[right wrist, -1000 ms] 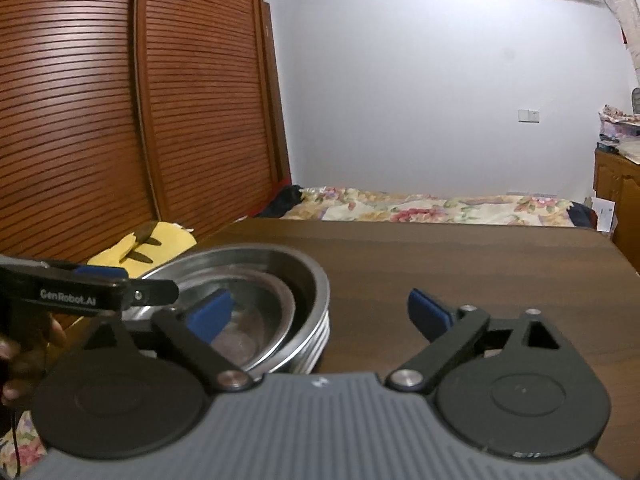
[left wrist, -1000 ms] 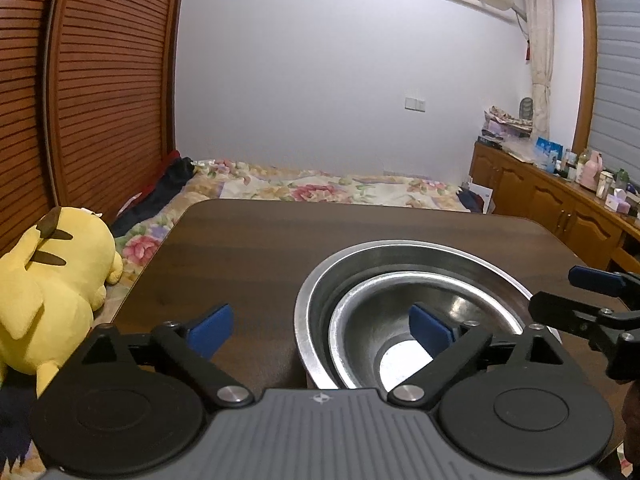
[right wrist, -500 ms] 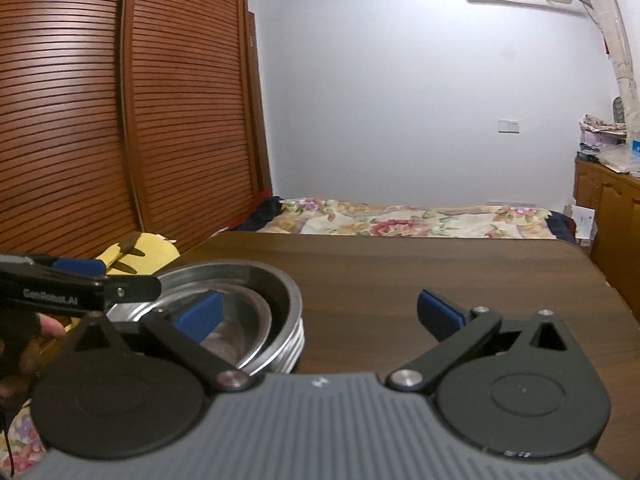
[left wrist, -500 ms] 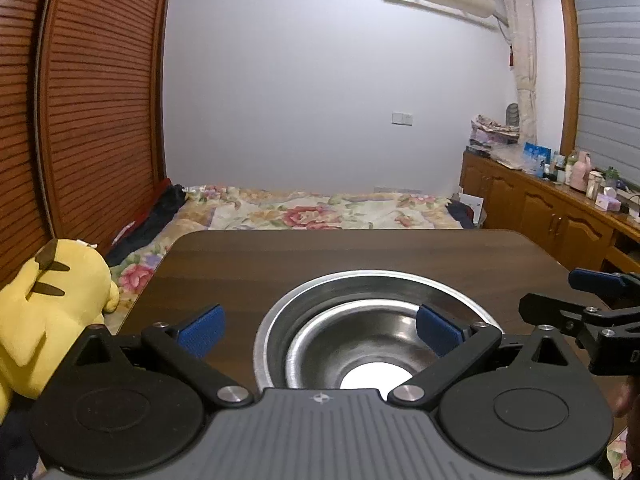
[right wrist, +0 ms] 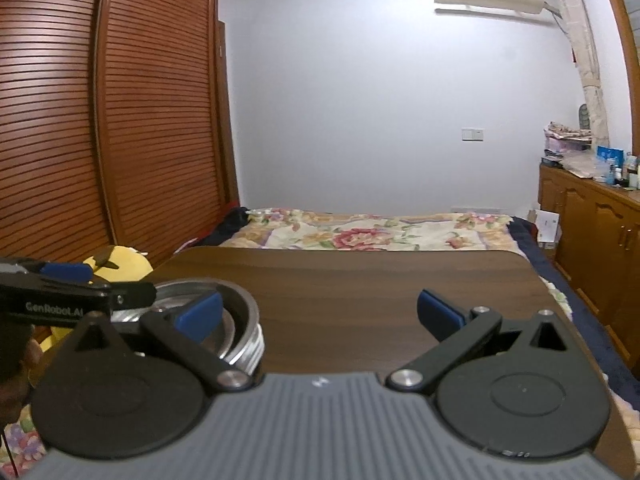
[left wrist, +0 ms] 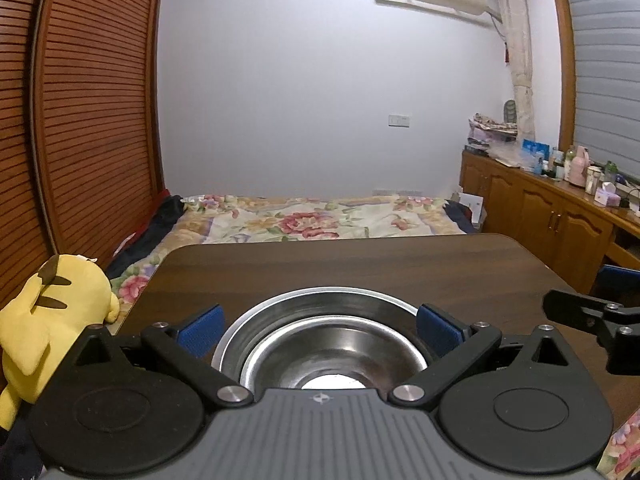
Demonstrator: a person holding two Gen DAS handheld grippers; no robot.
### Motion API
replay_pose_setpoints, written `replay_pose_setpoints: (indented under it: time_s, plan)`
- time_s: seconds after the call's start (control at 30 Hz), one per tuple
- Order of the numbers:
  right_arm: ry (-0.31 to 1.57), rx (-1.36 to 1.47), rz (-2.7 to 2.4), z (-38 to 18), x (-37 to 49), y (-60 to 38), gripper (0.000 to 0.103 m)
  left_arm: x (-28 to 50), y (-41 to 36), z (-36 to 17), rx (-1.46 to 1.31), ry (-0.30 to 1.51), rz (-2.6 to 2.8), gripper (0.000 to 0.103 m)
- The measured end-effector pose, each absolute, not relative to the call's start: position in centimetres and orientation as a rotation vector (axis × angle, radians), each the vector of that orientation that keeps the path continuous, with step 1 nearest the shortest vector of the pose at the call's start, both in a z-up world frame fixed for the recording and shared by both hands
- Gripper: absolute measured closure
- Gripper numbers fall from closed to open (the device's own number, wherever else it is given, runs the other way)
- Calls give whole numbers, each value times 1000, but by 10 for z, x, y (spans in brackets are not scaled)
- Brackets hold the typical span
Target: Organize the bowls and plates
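Both grippers hang over the near edge of the table (left wrist: 360,264), the left gripper (left wrist: 320,330) and the right gripper (right wrist: 318,314) each with jaws wide and holding nothing. The shiny bowls (left wrist: 324,340) sit stacked near the table's near left corner. The far part of the table looks bare, so the job looks about done.

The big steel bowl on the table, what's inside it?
A smaller steel bowl is nested inside the big steel bowl, and it looks empty. The left gripper body covers the near part of both.
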State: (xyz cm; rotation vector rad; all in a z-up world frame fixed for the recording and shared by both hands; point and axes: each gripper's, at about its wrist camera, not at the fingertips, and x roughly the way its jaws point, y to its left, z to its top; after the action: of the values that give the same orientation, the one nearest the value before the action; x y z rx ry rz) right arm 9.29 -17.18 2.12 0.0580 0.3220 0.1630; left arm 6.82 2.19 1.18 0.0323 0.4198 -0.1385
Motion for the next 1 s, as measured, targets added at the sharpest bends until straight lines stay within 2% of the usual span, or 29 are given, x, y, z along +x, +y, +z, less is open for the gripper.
replay_pose_setpoints:
  time_s: [1.0]
  plan:
    - [347, 34, 105, 26, 61, -179, 0, 16, 13, 12, 74, 435, -90, 0]
